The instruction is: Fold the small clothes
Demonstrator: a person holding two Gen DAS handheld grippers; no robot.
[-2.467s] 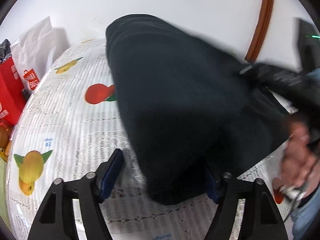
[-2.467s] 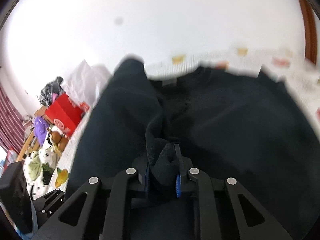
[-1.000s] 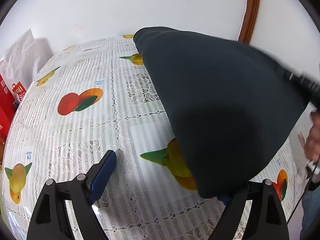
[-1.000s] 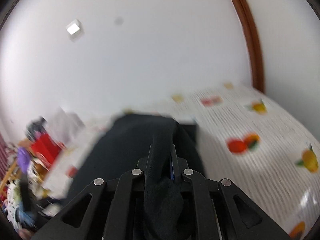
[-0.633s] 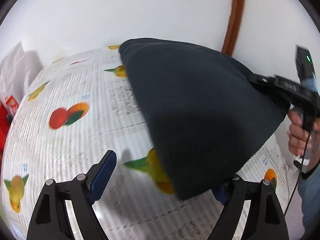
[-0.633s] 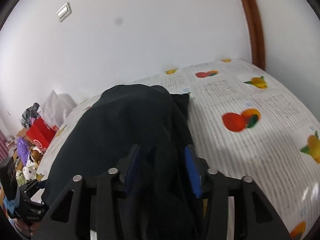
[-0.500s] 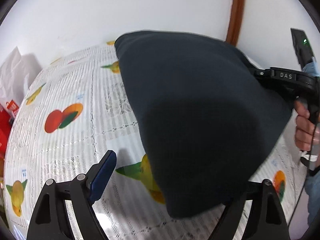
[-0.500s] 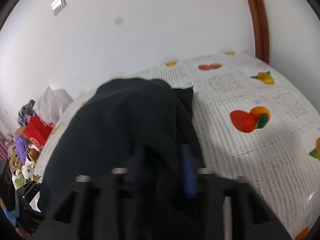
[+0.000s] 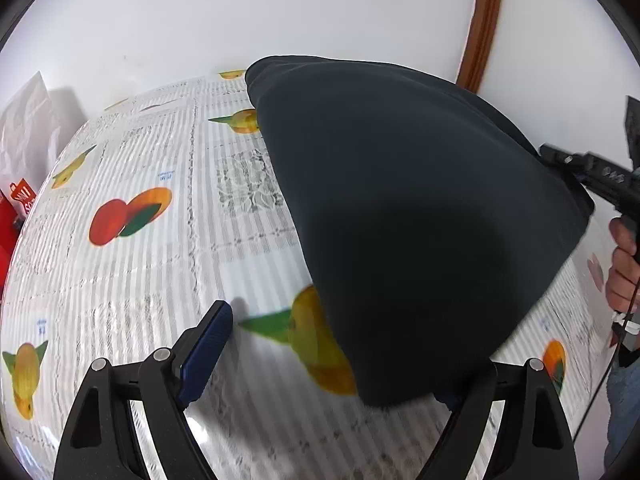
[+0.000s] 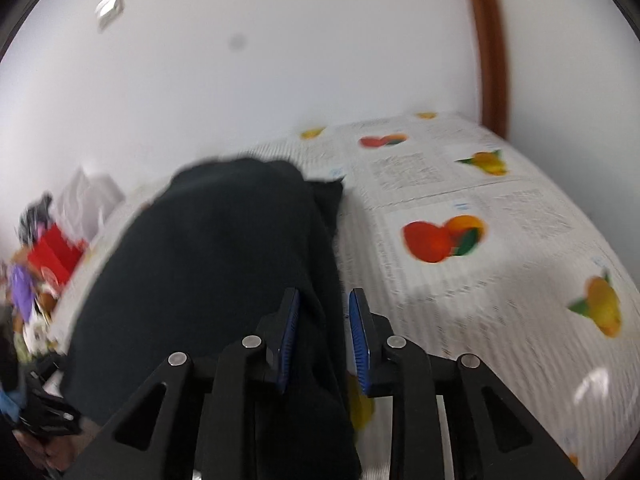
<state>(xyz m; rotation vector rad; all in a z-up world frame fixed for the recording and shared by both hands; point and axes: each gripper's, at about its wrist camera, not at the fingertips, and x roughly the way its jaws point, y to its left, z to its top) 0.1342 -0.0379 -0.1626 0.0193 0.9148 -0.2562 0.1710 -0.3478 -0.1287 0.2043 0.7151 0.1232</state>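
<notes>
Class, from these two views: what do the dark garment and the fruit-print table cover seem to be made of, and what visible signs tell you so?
Dark garment: probably a soft knit or fleece; matte, no shine, drapes in rounded folds.
Table cover: likely plastic or vinyl with a printed lace pattern; glossy highlights show in the right wrist view. Blur leaves both uncertain.

The tablecloth [image 9: 152,264] is left bare across the whole left part of the left wrist view, so open passage is offered there. The right part is blocked by the dark garment [image 9: 420,208], which is draped over the table. At the far left edge, room is taken by a white bag [image 9: 24,136] and a red bag [image 9: 16,208].
</notes>
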